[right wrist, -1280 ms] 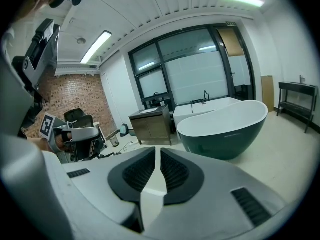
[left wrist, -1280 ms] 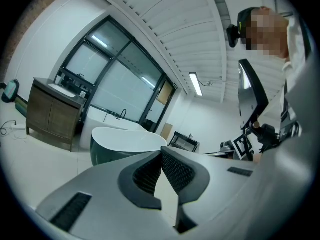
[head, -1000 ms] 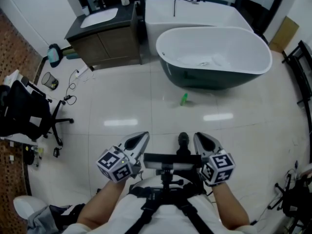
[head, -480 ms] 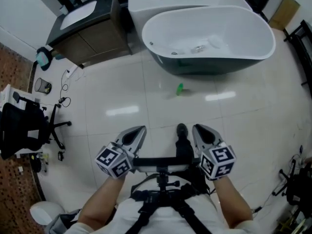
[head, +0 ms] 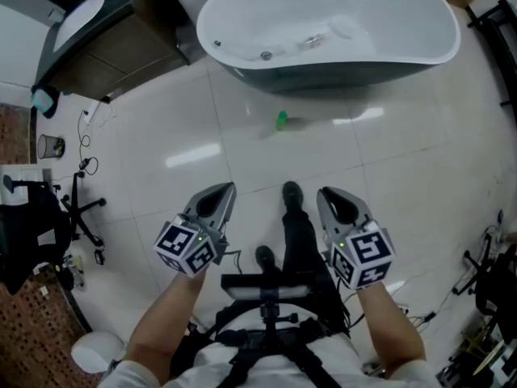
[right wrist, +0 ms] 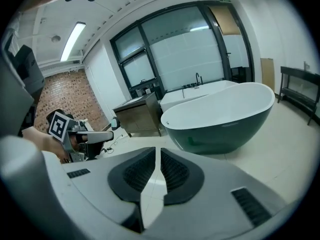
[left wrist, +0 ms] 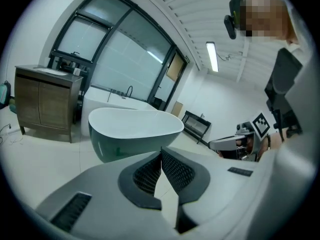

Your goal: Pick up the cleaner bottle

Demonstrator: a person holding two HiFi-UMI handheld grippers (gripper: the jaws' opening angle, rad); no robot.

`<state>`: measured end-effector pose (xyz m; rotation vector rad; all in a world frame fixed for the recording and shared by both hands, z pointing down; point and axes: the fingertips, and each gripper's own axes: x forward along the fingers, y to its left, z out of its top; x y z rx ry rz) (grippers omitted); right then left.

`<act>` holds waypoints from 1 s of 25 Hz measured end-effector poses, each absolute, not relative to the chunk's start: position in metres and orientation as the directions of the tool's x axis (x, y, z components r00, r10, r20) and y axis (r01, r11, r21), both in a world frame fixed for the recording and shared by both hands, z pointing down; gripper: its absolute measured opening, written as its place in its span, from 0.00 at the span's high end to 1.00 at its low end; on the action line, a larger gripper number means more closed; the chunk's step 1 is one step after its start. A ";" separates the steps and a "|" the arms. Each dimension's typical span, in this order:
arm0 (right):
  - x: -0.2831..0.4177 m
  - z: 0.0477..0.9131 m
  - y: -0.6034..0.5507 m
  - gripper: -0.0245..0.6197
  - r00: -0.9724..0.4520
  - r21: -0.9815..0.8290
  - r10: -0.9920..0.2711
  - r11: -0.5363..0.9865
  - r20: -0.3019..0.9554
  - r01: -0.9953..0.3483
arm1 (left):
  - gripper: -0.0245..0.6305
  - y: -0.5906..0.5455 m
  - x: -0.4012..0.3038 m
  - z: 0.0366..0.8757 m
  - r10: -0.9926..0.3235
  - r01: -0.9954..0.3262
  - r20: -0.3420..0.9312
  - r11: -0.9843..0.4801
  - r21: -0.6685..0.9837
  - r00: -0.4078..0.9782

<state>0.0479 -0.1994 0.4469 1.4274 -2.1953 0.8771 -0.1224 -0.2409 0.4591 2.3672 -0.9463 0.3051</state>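
The cleaner bottle (head: 281, 120) is small and green and stands on the white tiled floor just in front of the bathtub. It also shows as a small green shape (right wrist: 190, 140) against the tub's dark wall in the right gripper view. My left gripper (head: 224, 190) and right gripper (head: 328, 195) are held side by side in front of the person's body, well short of the bottle, both pointing toward it. The left gripper (left wrist: 161, 152) has its jaws shut with nothing between them. On the right gripper (right wrist: 156, 150) the pads also meet on nothing.
A freestanding bathtub (head: 323, 78), white inside and dark outside, stands beyond the bottle. A wooden vanity cabinet (head: 105, 55) is at the upper left, with an office chair (head: 32, 233), a wastebasket (head: 48, 145) and floor cables (head: 85, 164) at left. The person's shoe (head: 291, 192) lies between the grippers.
The person has stepped toward the tub, so tub and bottle sit nearer. Both grippers have advanced and dropped a little. Both stay shut and empty.
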 end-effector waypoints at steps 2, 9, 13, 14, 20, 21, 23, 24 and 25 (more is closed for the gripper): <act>0.054 0.463 -0.202 0.92 -0.416 -0.310 -0.657 0.278 0.629 -0.909 | 0.96 -0.251 -0.115 0.478 -0.552 -0.697 0.426 -0.582 0.419 0.717; 0.071 0.528 -0.210 0.92 -0.424 -0.344 -0.598 0.250 0.680 -0.905 | 0.92 -0.292 -0.088 0.552 -0.550 -0.724 0.475 -0.569 0.390 0.687; 0.079 0.565 -0.218 0.92 -0.430 -0.355 -0.569 0.244 0.701 -0.902 | 0.88 -0.314 -0.070 0.605 -0.516 -0.715 0.507 -0.596 0.366 0.690; 0.081 0.574 -0.220 0.90 -0.436 -0.362 -0.563 0.245 0.702 -0.899 | 0.86 -0.319 -0.065 0.620 -0.510 -0.713 0.515 -0.601 0.361 0.689; 0.098 0.626 -0.223 0.87 -0.432 -0.378 -0.541 0.215 0.721 -0.901 | 0.81 -0.348 -0.042 0.708 -0.479 -0.716 0.567 -0.618 0.326 0.671; 0.100 0.636 -0.222 0.86 -0.431 -0.382 -0.531 0.207 0.730 -0.901 | 0.81 -0.353 -0.038 0.722 -0.473 -0.715 0.573 -0.619 0.325 0.670; 0.105 0.655 -0.218 0.86 -0.432 -0.389 -0.509 0.195 0.744 -0.900 | 0.79 -0.362 -0.030 0.746 -0.464 -0.714 0.582 -0.620 0.325 0.668; 0.107 0.664 -0.216 0.85 -0.432 -0.392 -0.499 0.189 0.751 -0.900 | 0.79 -0.367 -0.027 0.757 -0.461 -0.714 0.585 -0.621 0.324 0.667; 0.108 0.672 -0.214 0.85 -0.432 -0.395 -0.492 0.183 0.756 -0.900 | 0.79 -0.371 -0.024 0.768 -0.460 -0.714 0.588 -0.621 0.323 0.666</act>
